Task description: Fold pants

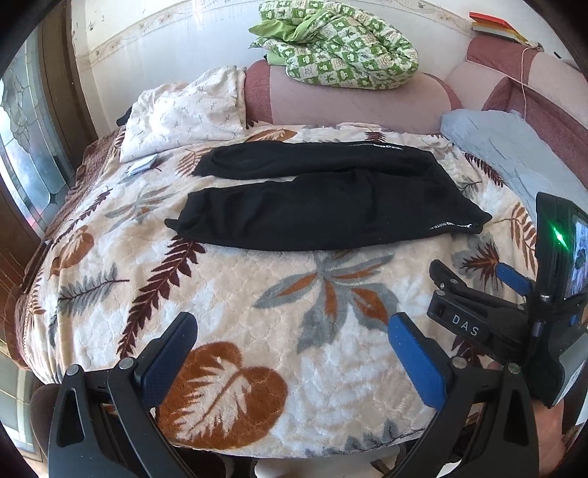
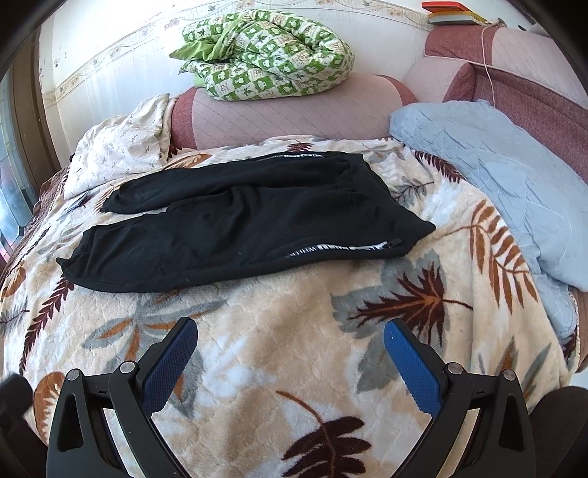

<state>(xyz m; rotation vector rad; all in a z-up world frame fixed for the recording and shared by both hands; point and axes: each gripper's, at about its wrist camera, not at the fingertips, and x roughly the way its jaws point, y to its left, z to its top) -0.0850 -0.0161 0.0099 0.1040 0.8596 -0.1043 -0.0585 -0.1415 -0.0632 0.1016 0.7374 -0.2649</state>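
Black pants (image 1: pixel 323 206) lie flat on the leaf-patterned blanket (image 1: pixel 257 294), waistband to the right, both legs stretching left with a narrow gap between them. In the right wrist view the same pants (image 2: pixel 239 228) show a white-lettered stripe near the waistband. My left gripper (image 1: pixel 292 331) hovers open over the blanket, well short of the pants, nothing between its fingers. My right gripper (image 2: pixel 290 336) is likewise open and empty, near the bed's front edge. The right gripper's body (image 1: pixel 514 301) shows at the right of the left wrist view.
A green checked quilt (image 1: pixel 338 47) sits on the pink headboard cushion (image 1: pixel 349 103). A white pillow (image 1: pixel 183 110) lies at the back left, a light blue quilted cover (image 2: pixel 496 176) at the right. Books (image 1: pixel 496 25) rest at the top right corner. A door with glass (image 1: pixel 25 147) stands left.
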